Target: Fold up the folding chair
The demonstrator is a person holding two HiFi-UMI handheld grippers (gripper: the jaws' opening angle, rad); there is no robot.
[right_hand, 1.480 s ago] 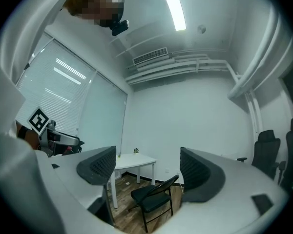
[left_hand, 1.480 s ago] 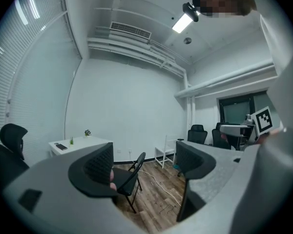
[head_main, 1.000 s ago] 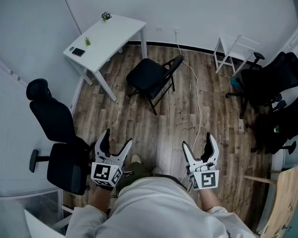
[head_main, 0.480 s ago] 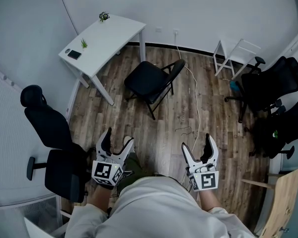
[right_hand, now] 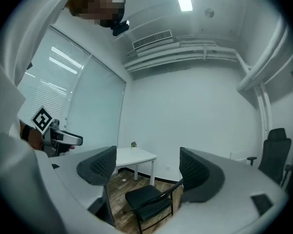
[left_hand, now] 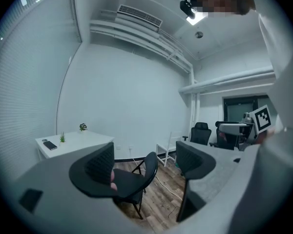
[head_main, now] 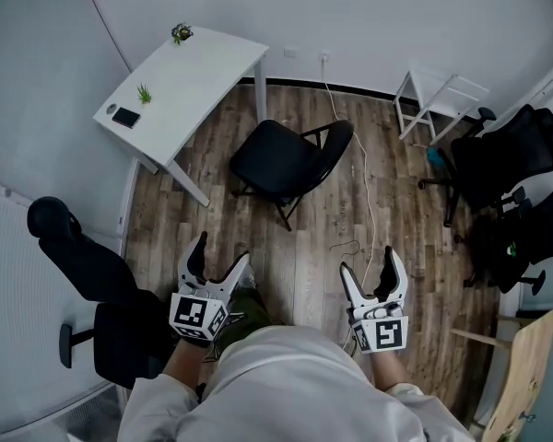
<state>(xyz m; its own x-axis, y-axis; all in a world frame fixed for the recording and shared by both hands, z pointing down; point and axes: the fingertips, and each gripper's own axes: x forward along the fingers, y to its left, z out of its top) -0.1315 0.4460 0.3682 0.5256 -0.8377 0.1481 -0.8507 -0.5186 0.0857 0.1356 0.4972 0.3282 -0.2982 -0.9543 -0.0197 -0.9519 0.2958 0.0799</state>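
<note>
The black folding chair (head_main: 286, 161) stands unfolded on the wood floor beside the white desk (head_main: 184, 86), its seat toward the desk and its back on the right. It also shows ahead in the left gripper view as the chair (left_hand: 132, 182) and in the right gripper view as the chair (right_hand: 149, 201). My left gripper (head_main: 219, 263) and right gripper (head_main: 372, 270) are held near my body, well short of the chair. Both are open with nothing between their jaws.
A black office chair (head_main: 101, 279) stands close at my left. Two more office chairs (head_main: 502, 164) sit at the right, near a white side table (head_main: 438, 95). A white cable (head_main: 367, 191) runs across the floor right of the folding chair. A phone and small plants lie on the desk.
The view has moved forward toward the folding chair, which now looks larger and nearer. Both grippers keep their place near my body and stay open.
</note>
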